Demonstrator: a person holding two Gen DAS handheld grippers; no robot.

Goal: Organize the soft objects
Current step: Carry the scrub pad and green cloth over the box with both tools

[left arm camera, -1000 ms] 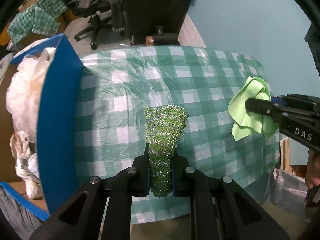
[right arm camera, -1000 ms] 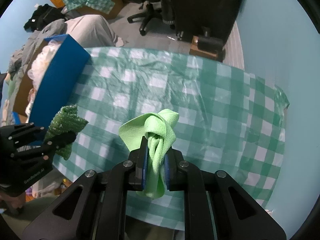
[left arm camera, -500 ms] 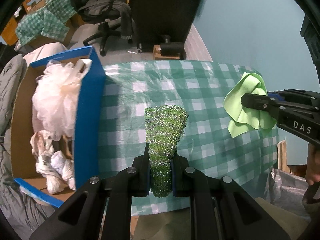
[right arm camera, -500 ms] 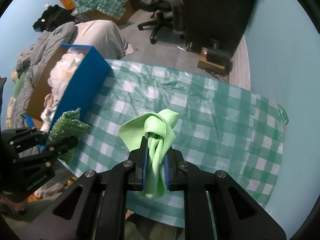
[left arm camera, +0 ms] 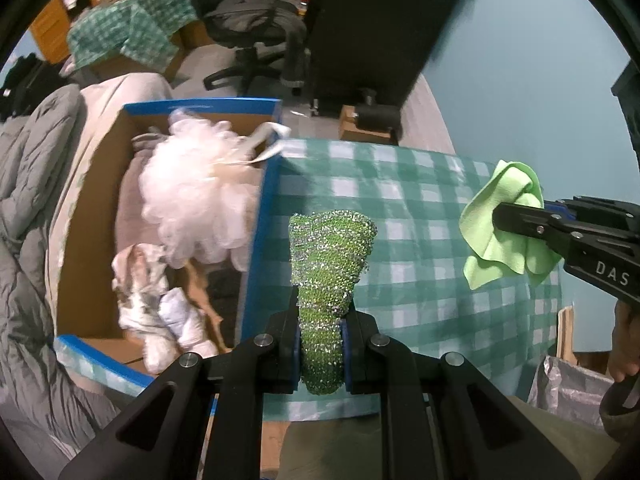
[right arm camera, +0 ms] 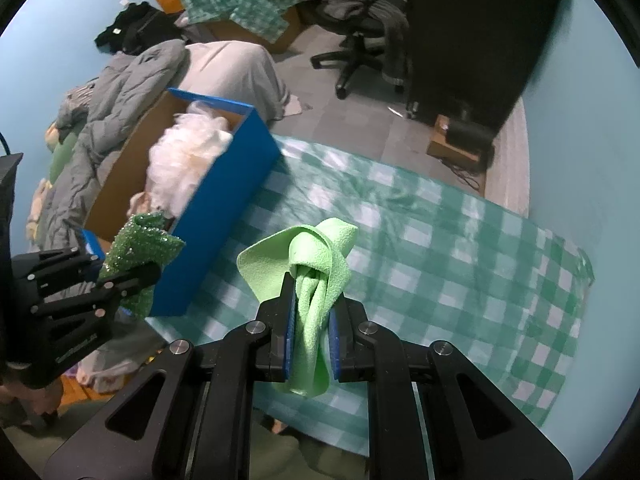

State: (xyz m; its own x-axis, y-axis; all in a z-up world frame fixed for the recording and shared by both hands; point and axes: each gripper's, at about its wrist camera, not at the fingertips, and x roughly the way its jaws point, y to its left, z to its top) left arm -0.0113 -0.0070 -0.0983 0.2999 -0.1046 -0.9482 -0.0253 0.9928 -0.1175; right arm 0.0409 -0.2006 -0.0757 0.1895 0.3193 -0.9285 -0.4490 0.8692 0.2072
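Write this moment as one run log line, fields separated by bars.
left gripper: shut on sparkly green cloth | right gripper: shut on lime cloth | blue box: holds white pouf

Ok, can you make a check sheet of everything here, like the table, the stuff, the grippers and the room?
Surface: green-and-white checked tablecloth covers the table, bare of loose items.
Job's things: sparkly green knitted scrubber and light green soft cloth, both held in the air; blue cardboard box at the table's edge holds a white mesh bath pouf and crumpled white rags.
Clutter: nothing seen on the table.
Grippers: left gripper shut on the scrubber; right gripper shut on the cloth.
Cables: one near the small brown box on the floor.
Surroundings: black office chair, grey quilted bedding, light blue wall.
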